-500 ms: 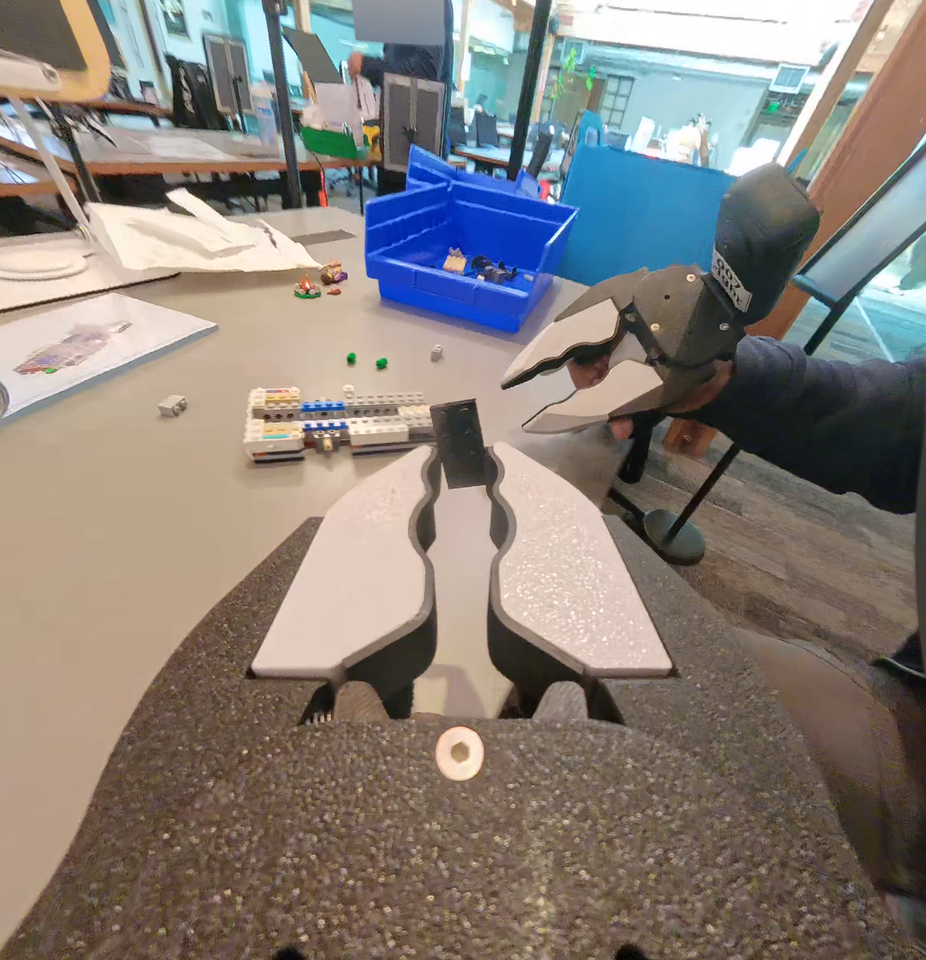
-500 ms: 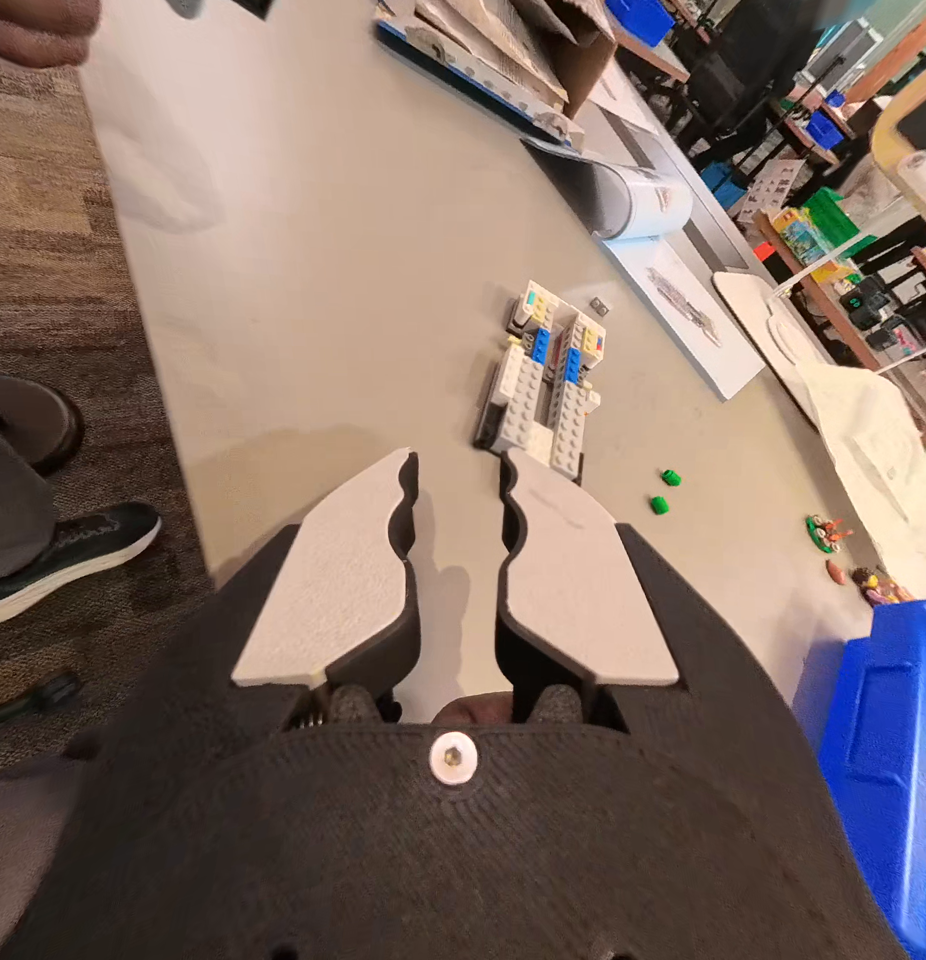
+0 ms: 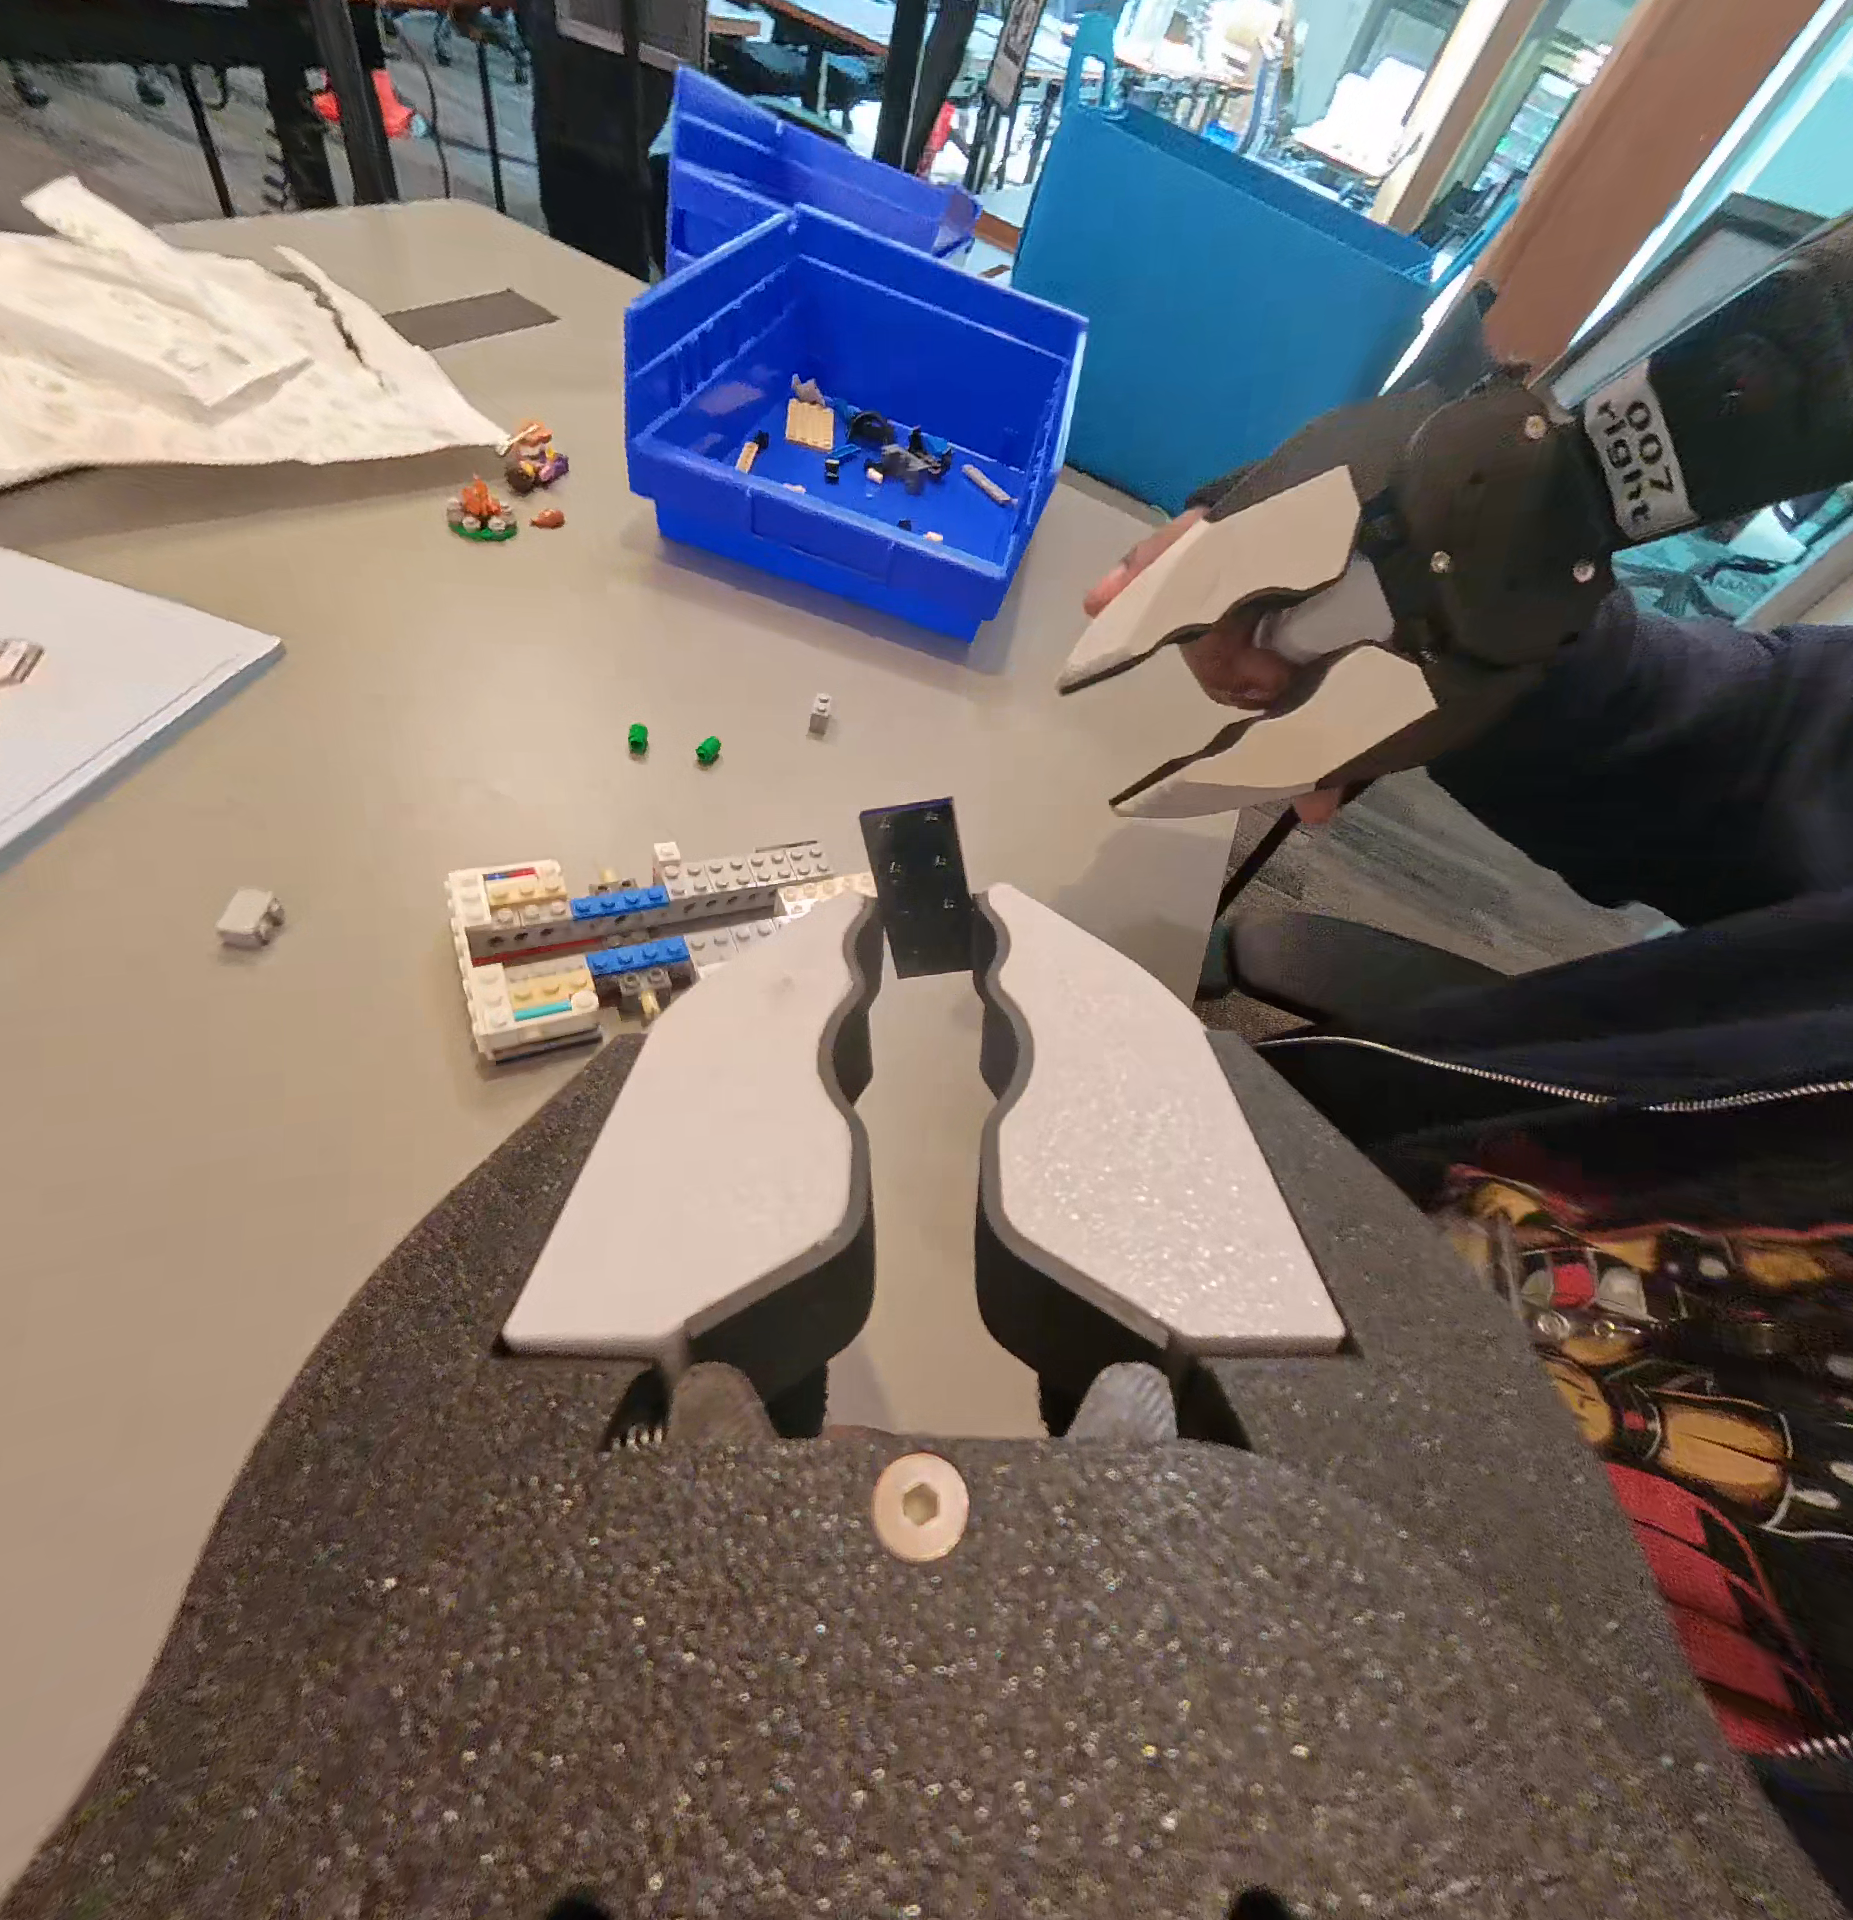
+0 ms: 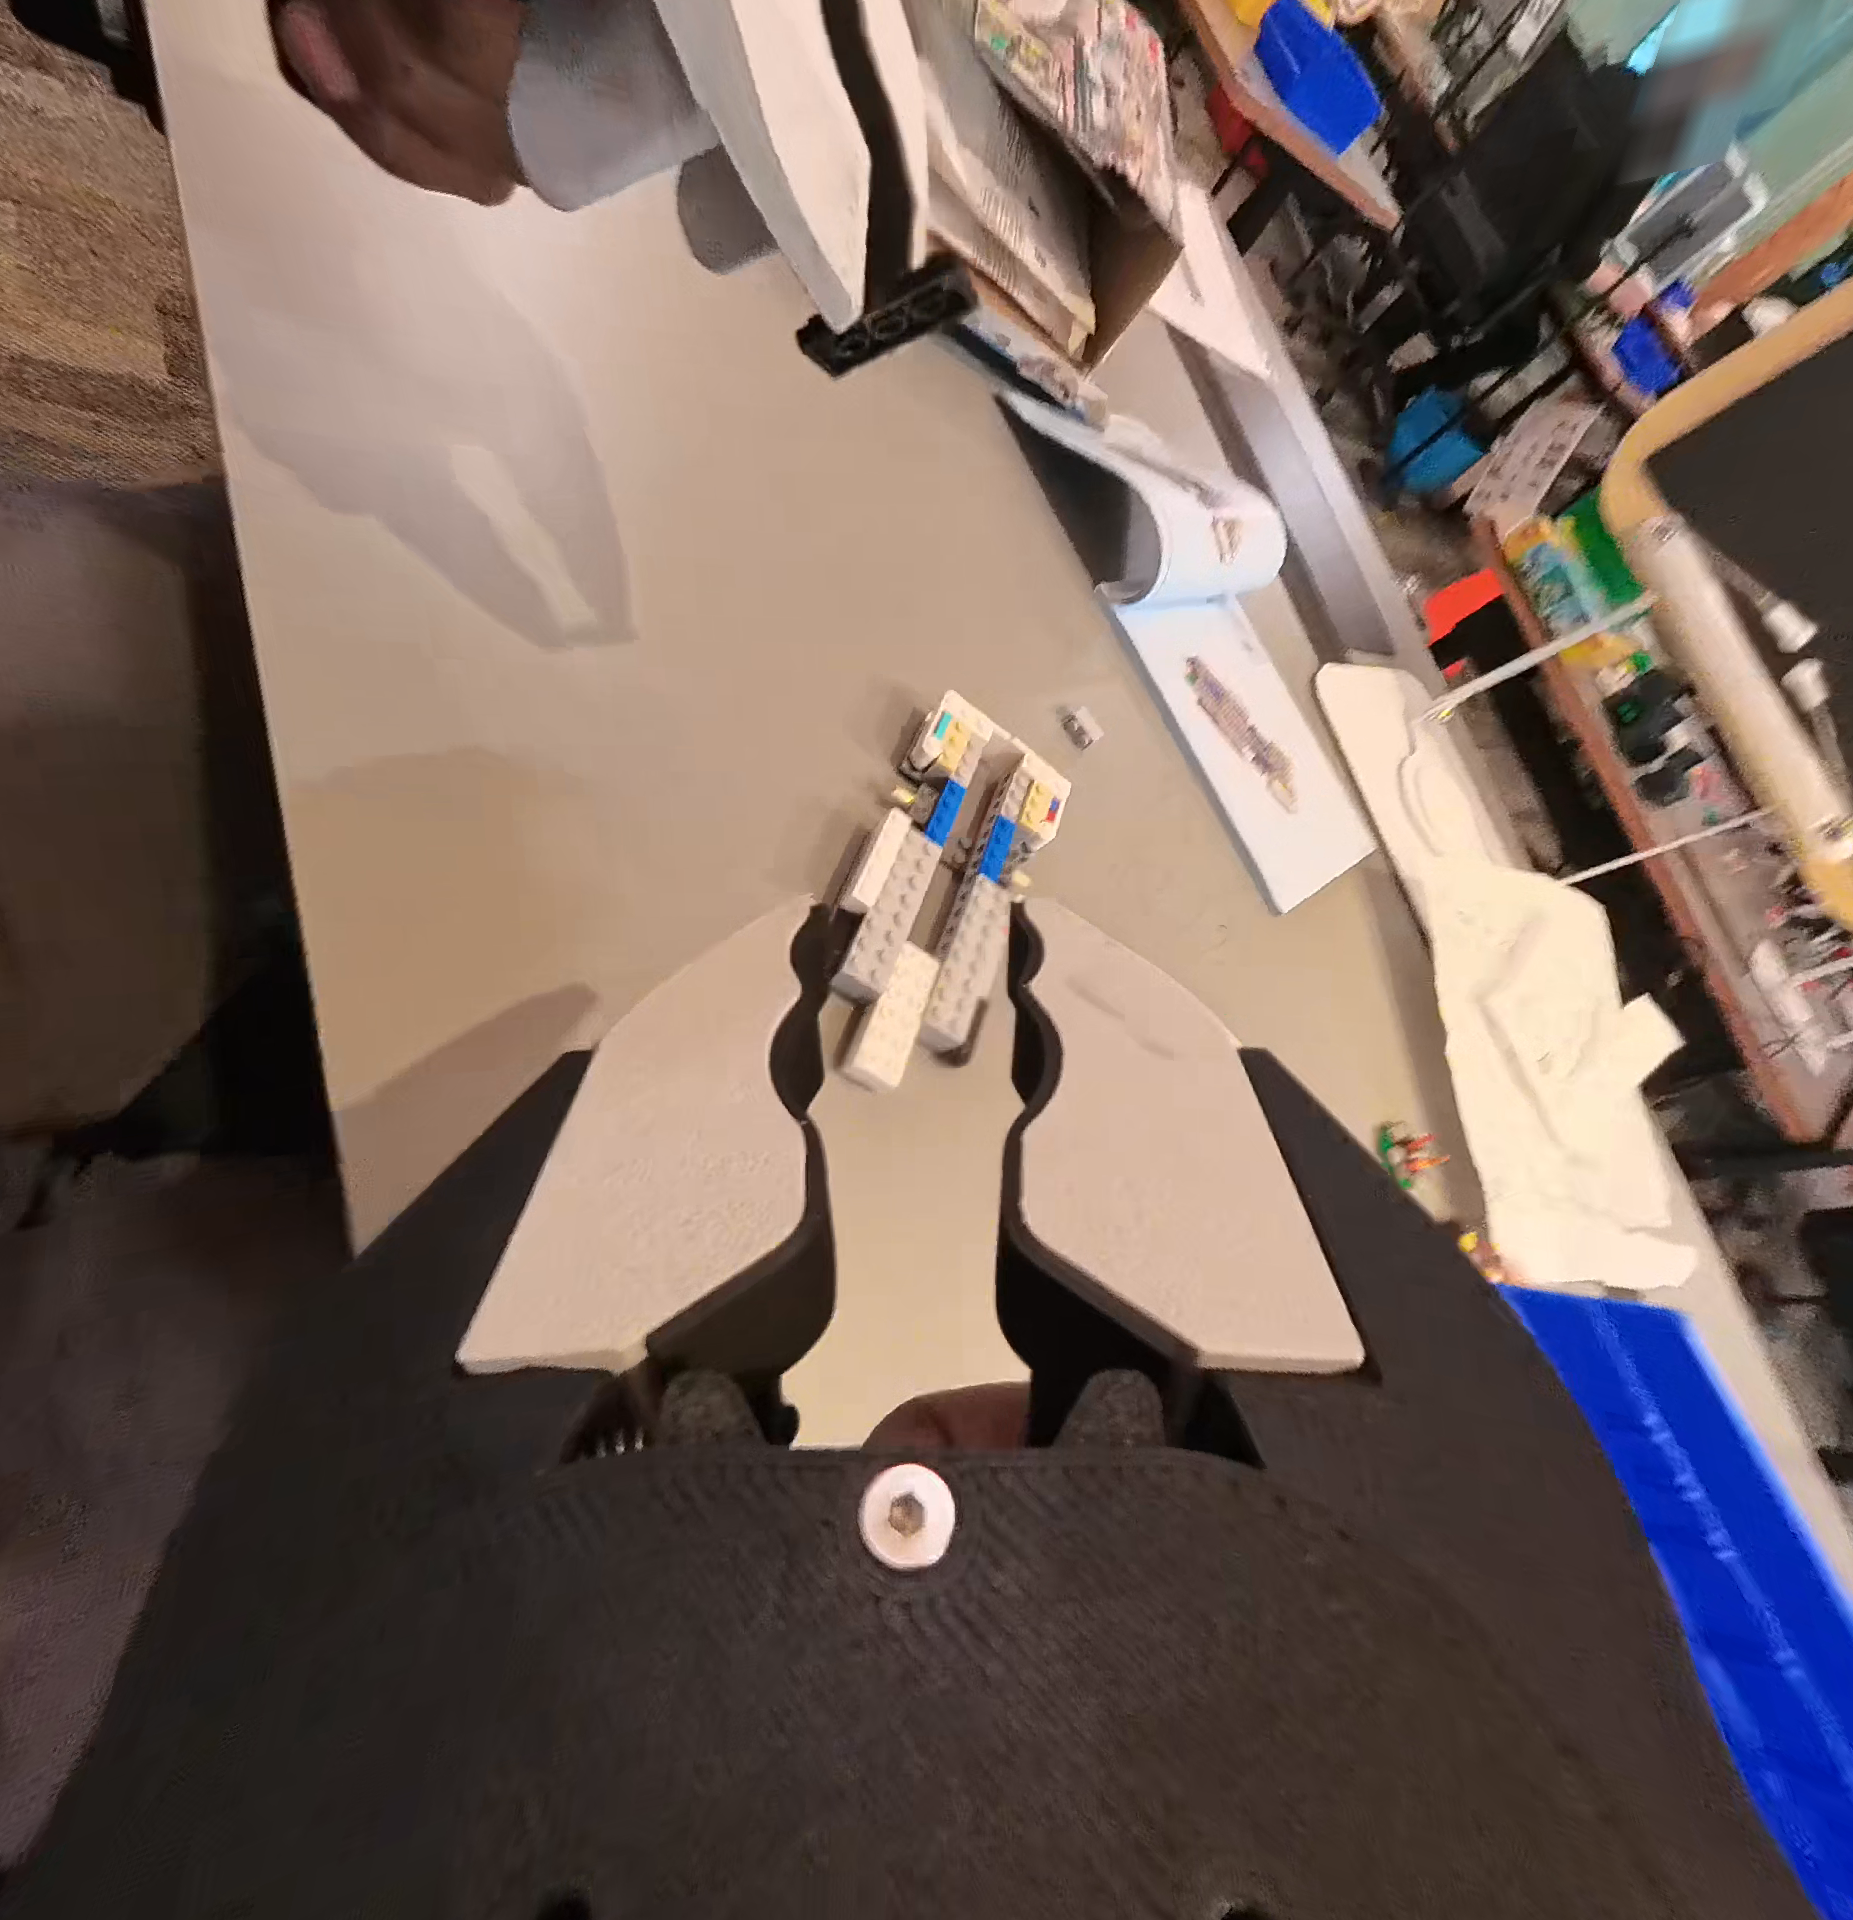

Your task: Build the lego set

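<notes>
My left gripper (image 3: 922, 914) is shut on a black studded plate (image 3: 917, 883), which stands up between its fingertips above the grey table (image 3: 278, 1195). The plate also shows at the top of the right wrist view (image 4: 886, 312), clamped at the left gripper's fingertip. A white, grey and blue brick model (image 3: 589, 935) lies on the table just left of the plate. My right gripper (image 4: 914, 925) is open and empty. It hovers over the near end of the model (image 4: 943, 852), which shows between its fingers without touching them. In the left wrist view the right gripper (image 3: 1093, 743) is in the air to the right.
A blue bin (image 3: 828, 561) with several small parts stands behind the model. Two green pieces (image 3: 673, 743), a small grey brick (image 3: 818, 715) and a grey piece (image 3: 249, 917) lie loose. A booklet (image 3: 91, 696) and crumpled paper (image 3: 174, 353) lie at the left. The table edge (image 3: 1213, 914) is at the right. The gap from one gripper's tips to the other's is roughly 11 cm.
My right gripper has moved forward over the model and opened a little wider. My left gripper still holds the black plate and now shows in the right wrist view.
</notes>
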`<state>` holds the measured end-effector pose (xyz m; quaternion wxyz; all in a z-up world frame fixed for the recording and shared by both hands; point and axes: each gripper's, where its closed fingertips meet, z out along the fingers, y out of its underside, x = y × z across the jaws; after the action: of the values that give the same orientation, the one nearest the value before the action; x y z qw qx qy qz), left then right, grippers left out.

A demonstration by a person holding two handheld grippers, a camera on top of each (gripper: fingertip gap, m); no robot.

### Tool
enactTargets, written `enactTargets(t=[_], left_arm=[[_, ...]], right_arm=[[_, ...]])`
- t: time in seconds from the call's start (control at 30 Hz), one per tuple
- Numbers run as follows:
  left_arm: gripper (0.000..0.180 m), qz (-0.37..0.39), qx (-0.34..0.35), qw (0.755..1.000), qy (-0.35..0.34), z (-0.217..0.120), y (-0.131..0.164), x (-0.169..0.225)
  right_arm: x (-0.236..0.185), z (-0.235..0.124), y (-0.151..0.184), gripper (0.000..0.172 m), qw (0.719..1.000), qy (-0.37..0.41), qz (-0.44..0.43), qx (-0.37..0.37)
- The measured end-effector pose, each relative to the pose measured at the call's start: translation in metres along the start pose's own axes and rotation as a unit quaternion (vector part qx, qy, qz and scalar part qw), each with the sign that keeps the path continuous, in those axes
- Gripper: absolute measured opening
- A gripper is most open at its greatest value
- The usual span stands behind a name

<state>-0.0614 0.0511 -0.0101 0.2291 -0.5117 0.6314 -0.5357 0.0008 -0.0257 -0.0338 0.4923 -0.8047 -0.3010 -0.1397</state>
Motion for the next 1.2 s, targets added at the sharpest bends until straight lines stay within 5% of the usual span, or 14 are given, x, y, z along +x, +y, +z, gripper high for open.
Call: enactTargets(t=[0.3,0.57,0.83,1.2], left_arm=[[0.016,0.027,-0.013,0.999,0.040,0.016,-0.029,-0.053],[0.016,-0.018,-0.012,0.996,0.088,0.058,-0.020,-0.141],[0.016,0.017,0.002,0.990,0.142,0.074,0.004,-0.115],[0.016,0.046,-0.104,0.968,0.224,0.087,0.035,-0.073]], right_arm=[[0.049,0.068,-0.036,0.038,0.991,-0.006,-0.068,0.111],[0.088,0.131,-0.009,0.039,0.982,0.037,0.011,0.184],[0.081,0.114,0.004,0.039,0.979,0.083,-0.021,0.183],[0.052,0.104,0.013,0.046,0.968,0.014,-0.149,0.202]])
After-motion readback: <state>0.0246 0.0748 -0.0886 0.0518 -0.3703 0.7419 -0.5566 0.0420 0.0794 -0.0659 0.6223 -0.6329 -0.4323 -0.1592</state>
